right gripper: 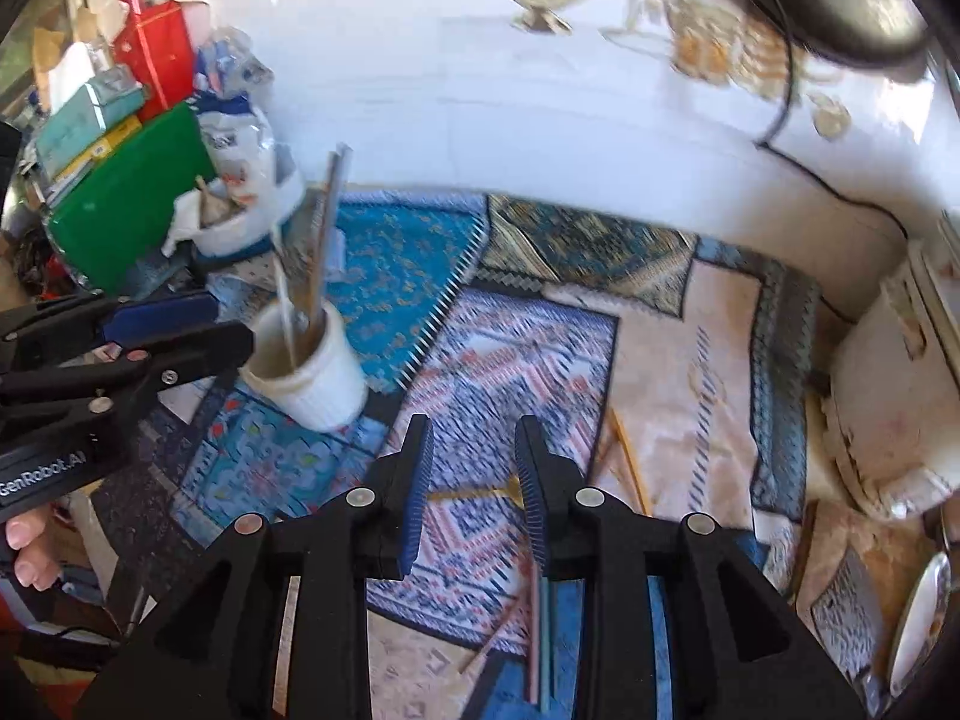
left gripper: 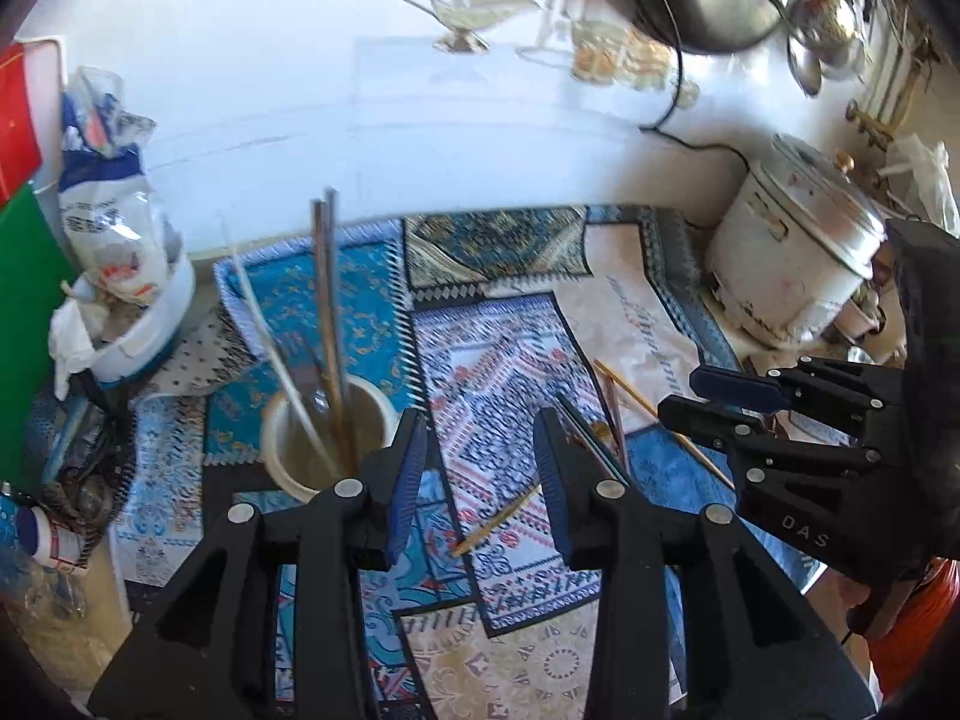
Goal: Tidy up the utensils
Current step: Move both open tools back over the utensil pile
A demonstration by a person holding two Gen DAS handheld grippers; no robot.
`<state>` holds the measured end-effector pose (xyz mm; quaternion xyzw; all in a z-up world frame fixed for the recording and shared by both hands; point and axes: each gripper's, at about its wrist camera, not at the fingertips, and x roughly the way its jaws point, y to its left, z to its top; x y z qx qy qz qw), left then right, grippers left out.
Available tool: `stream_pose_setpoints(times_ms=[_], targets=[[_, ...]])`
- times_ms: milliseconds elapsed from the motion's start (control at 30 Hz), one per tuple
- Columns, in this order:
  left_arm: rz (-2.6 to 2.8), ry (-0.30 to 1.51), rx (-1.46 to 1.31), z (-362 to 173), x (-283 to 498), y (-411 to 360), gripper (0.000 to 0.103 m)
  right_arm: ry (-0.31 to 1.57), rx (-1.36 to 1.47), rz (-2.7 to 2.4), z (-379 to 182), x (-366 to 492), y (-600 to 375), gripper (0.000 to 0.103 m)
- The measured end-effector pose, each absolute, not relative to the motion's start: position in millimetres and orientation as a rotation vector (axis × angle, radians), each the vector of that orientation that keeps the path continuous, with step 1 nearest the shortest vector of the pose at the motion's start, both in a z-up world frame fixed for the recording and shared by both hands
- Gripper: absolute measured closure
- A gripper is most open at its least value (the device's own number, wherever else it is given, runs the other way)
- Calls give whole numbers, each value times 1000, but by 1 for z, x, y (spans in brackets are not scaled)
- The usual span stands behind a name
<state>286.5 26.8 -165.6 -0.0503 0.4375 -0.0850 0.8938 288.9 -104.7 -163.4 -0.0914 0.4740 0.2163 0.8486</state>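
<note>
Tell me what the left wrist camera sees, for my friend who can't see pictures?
The left gripper hangs open and empty over a patterned cloth, beside a white cup holding chopsticks. More loose chopsticks lie on the cloth, the right gripper is at the right, and a rice cooker stands behind.

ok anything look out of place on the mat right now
Yes. Several chopsticks lie scattered at odd angles on the patterned mat, one bamboo stick apart from the rest, while others already stand in the white cup. Both the left gripper and right gripper are open and empty.
</note>
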Motion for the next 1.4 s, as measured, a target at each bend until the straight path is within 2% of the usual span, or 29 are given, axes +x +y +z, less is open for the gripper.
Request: stream_pose_setpoints(times_ms=[500,633,700,767,1400], targets=[[-225,1159,-70,-259,297,-26,67,1356,-50,358,-279,299,-170,78],[-213,1190,-52,-270,291,-29,67,1349,-53,390,-283,301,-166,80],[-214,1202,-71,-273,289,-28,67,1348,-59,393,-284,304,-164,86],[-211,1205,-76,-274,287,-28,67,1355,-71,392,-290,309,-164,88],[-190,1209,-95,-273,287,-24,67,1373,-167,467,-298,323,-135,89]])
